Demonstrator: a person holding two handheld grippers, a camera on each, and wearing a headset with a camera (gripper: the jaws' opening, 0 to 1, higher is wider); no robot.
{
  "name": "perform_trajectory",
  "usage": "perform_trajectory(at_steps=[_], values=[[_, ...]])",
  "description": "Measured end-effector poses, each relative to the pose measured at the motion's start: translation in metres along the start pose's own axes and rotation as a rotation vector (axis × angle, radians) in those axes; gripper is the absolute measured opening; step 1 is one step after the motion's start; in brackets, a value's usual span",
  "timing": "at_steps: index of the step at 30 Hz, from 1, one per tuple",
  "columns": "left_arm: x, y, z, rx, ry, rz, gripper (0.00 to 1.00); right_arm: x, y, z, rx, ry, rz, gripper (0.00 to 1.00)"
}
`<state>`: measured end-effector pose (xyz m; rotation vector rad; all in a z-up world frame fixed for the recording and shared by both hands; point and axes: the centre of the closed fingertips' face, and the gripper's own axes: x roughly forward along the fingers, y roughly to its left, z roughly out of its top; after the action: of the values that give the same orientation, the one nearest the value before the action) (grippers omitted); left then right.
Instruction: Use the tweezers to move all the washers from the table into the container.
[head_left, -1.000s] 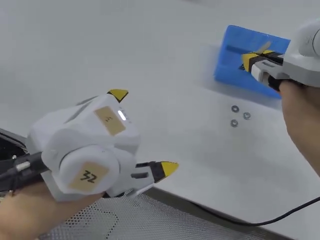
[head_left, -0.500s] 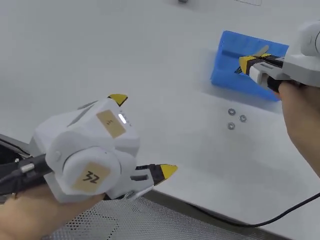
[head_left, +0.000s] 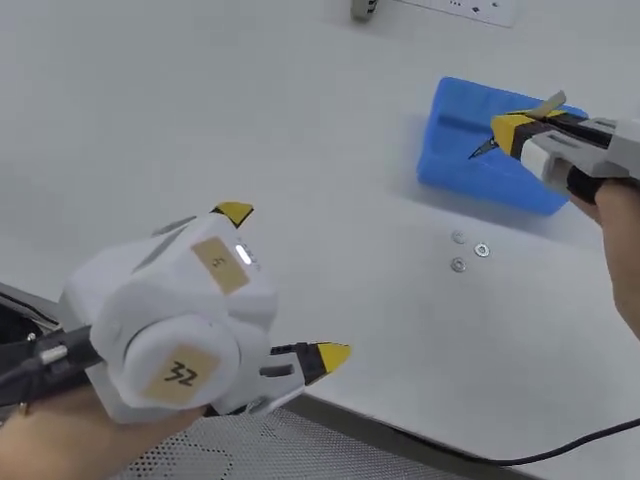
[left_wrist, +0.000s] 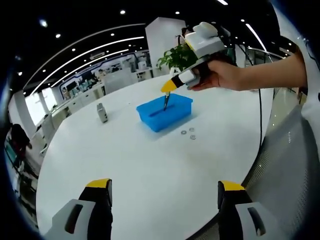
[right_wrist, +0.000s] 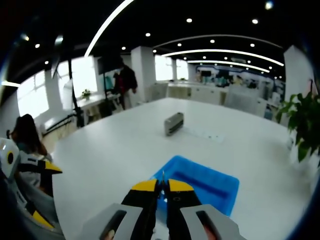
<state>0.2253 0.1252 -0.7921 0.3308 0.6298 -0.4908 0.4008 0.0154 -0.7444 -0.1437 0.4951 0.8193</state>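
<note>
White worktop (head_left: 300, 120): right tongs (head_left: 512, 128) clench the tweezers (head_left: 485, 148) above the container (head_left: 465, 170); left tongs (left_wrist: 165, 185) hang released. Best approach one washer (head_left: 458, 265) low, pinching its rim gently.

Grey box (right_wrist: 173, 123), green plant (right_wrist: 302, 122)

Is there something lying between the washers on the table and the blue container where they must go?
Nothing visible. The three small silver metal washers lie on the bare white table beside the blue rectangular plastic container. The right claw, shut on thin metal tweezers, hangs above that container.
</note>
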Motion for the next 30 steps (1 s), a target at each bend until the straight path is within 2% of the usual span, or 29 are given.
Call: perform_trajectory(at_steps=[8,13,20,24,30], values=[[0.0,0.003,-0.001,-0.008,0.004,0.012,0.89,-0.014,0.016,-0.023,-0.008,0.032,0.004,0.02],[0.0,0.003,-0.001,-0.01,0.0,0.01,0.89,-0.014,0.023,-0.044,-0.008,0.081,0.009,0.02],[0.0,0.004,-0.002,-0.007,0.006,0.017,0.88,-0.011,0.022,-0.059,-0.009,0.112,-0.006,0.03],[0.0,0.005,-0.002,-0.002,0.006,0.021,0.88,-0.006,0.022,-0.067,0.008,0.133,0.001,0.03],[0.0,0.005,-0.003,0.0,0.007,0.025,0.88,-0.004,0.021,-0.071,0.007,0.137,-0.006,0.03]])
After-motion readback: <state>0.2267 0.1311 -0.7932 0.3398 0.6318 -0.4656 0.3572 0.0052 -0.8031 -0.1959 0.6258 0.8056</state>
